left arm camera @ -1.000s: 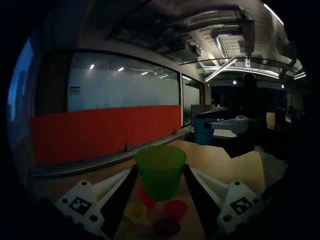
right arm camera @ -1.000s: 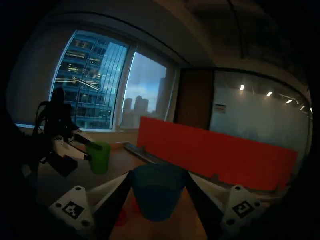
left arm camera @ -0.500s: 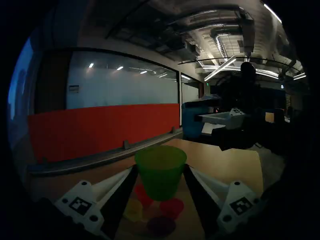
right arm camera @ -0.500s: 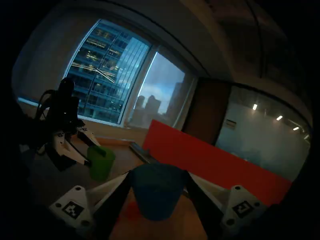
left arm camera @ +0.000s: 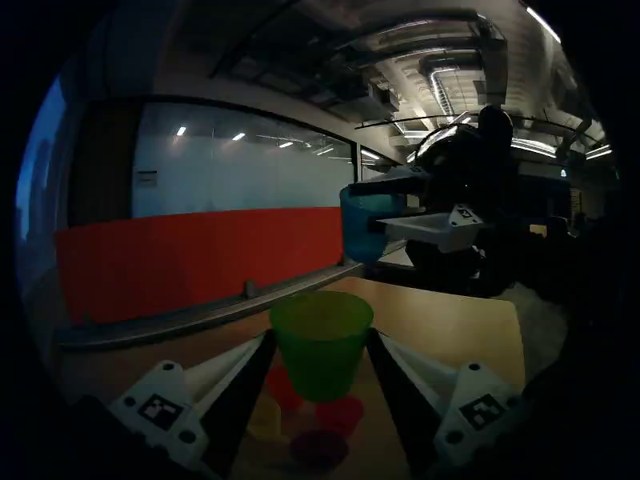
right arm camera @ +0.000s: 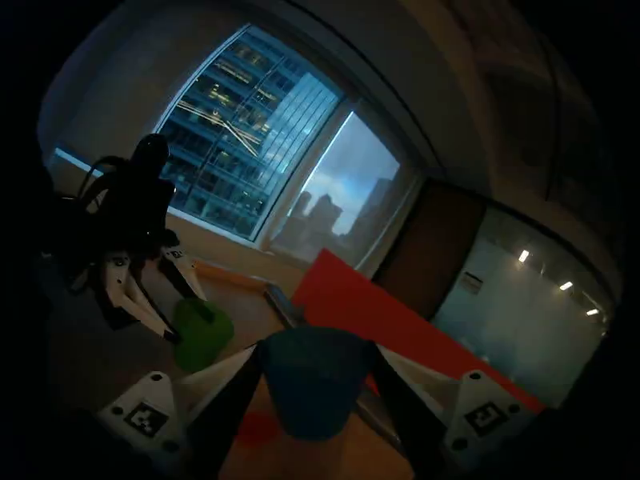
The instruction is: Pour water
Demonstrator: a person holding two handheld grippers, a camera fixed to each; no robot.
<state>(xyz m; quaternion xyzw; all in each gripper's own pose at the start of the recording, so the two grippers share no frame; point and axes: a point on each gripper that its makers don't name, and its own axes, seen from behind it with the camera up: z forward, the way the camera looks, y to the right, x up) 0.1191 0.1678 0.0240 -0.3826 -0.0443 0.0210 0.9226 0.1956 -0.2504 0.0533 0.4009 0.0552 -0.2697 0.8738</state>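
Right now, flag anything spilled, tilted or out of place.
Only the blue cup in the right gripper looks tipped off upright, which fits pouring. The green cup sits level; no spill visible on the table.

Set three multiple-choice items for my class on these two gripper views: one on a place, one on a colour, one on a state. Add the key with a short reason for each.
1. In the left gripper view, where is the blue cup relative to the green cup?
A. Inside it
B. Higher up and to the right
C. Directly below it

2. What colour is the cup between the left gripper's fingers?
A. Yellow
B. White
C. Green

3. What state is the right gripper in?
A. Shut on the blue cup
B. Open and empty
C. Shut on a spoon

Key: 1 B, it appears above and right of the green cup. 2 C, a green cup fills the gap between the fingers. 3 A, in the right gripper view both fingers press the cup's sides.
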